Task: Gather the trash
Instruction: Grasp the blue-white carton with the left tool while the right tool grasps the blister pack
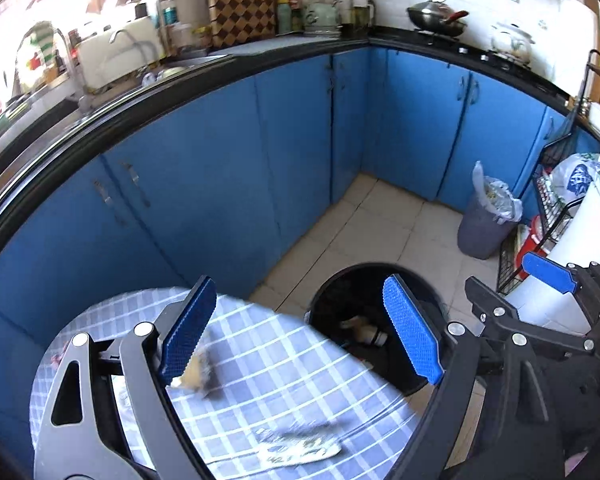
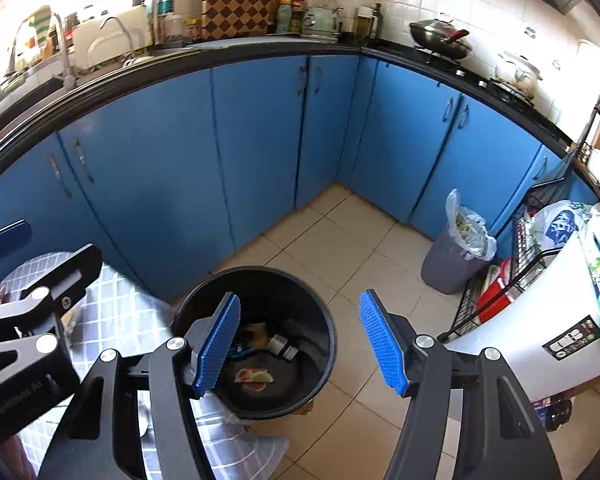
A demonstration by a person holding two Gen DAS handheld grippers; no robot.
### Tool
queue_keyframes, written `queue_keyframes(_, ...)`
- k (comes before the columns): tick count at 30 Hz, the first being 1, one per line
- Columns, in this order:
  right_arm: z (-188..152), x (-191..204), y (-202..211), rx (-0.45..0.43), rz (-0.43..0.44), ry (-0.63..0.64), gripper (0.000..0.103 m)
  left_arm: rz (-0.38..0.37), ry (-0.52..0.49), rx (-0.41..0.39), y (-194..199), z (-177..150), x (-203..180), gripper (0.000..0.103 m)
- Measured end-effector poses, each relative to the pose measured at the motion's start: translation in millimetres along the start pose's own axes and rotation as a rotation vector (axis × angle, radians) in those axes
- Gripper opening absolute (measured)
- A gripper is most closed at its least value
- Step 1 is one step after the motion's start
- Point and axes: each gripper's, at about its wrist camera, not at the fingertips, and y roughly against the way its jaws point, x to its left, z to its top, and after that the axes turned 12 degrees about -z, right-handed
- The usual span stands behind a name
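We had the left gripper (image 1: pixel 300 328) spread wide, nothing pressed between its pads; a blurred yellowish scrap (image 1: pixel 196 372) sat against the lower tip of its left finger, low in the left wrist view, over the checked tablecloth (image 1: pixel 260 364). A flattened wrapper (image 1: pixel 296 446) lay on the cloth near the bottom centre. The right gripper (image 2: pixel 300 344) stood partly open and empty above the black bin (image 2: pixel 324 320), mid-frame in the right wrist view, where a bottle (image 2: pixel 282 346) and peel-like scraps (image 2: pixel 254 376) already lay. To do this step well, we judged we should carry each scrap fully past the bin's rim before letting go, since the cloth edge sits just beside it. The wrapper's print was too smeared to read; faint lettering on the gripper body at lower left was not legible either.
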Motion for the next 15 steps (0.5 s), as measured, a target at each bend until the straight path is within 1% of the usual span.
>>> queue_keyframes(5, -7, 26, 12, 0.001, 0.049, 0.036, 0.061, 0.044, 0.044, 0.035, 19, -26, 27, 0.085)
queue_keyframes(8, -14, 44, 22, 0.002, 0.082, 0.067, 0.061, 0.063, 0.088, 0.044, 32, -42, 46, 0.085)
queue_keyframes(15, -41, 83, 43, 0.02, 0.13, 0.13, 0.061, 0.107, 0.153, 0.057, 60, -76, 81, 0.085)
